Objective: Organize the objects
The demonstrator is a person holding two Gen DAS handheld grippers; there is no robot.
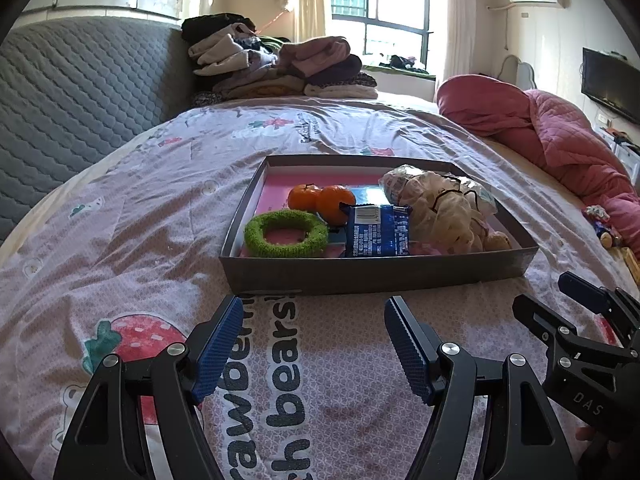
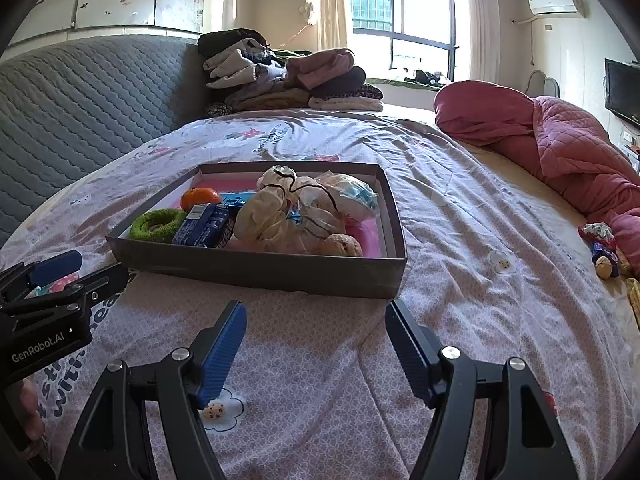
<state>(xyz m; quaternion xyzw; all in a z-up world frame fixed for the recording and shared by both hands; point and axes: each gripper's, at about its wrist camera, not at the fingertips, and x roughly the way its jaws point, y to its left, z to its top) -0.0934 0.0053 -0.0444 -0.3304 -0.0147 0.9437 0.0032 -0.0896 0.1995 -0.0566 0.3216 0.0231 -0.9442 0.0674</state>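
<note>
Most of the sorting looks done, going by the left wrist view: inside the box (image 1: pixel 380 276) lie two oranges (image 1: pixel 320 202), a green ring (image 1: pixel 286 234) nearest its front-left corner, a blue packet (image 1: pixel 378 230) at its front wall and a crumpled bag (image 1: pixel 440 204) filling its right half. Left tongs (image 1: pixel 314 344) hang released and empty over the bed (image 1: pixel 140 220), just short of the box's front wall.

Right wrist view — the right tongs (image 2: pixel 316 348) are likewise spread wide, gripping nothing, near the box's front-right corner. Well right of the box, a few small toys (image 2: pixel 602 248) lie loose beside the red quilt (image 2: pixel 560 148); these, I judge, are what is left to gather.
</note>
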